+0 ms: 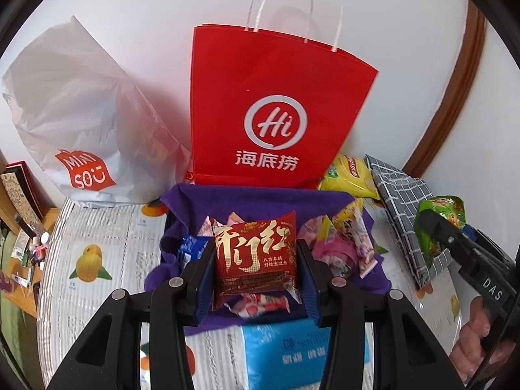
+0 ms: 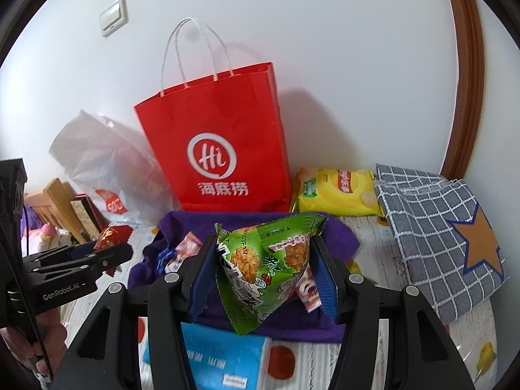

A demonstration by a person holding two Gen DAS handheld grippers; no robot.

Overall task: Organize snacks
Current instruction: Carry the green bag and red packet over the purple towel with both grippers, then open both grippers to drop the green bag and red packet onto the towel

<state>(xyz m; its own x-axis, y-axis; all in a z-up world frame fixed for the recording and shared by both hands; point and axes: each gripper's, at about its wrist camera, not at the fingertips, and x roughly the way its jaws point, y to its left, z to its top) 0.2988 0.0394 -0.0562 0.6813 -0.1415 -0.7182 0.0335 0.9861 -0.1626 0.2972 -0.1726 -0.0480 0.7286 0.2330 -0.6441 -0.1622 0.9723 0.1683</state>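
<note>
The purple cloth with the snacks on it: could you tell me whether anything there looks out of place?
Mostly the purple cloth itself: it lies rumpled, loose sweets heaped untidily on it. The yellow chip bag sits off it, against the red paper bag. Nothing looks spilled or torn.

Ahead of me a plain white wall [image 2: 325, 48] fills the far side, with a white switch plate [image 2: 113, 17] high on the left. A curved brown wooden frame [image 2: 461, 91] runs up the right edge. The table wears a pale cloth printed with fruit [image 1: 94, 256], and at the far left sits a cluttered wooden shelf [image 1: 22, 243].
</note>
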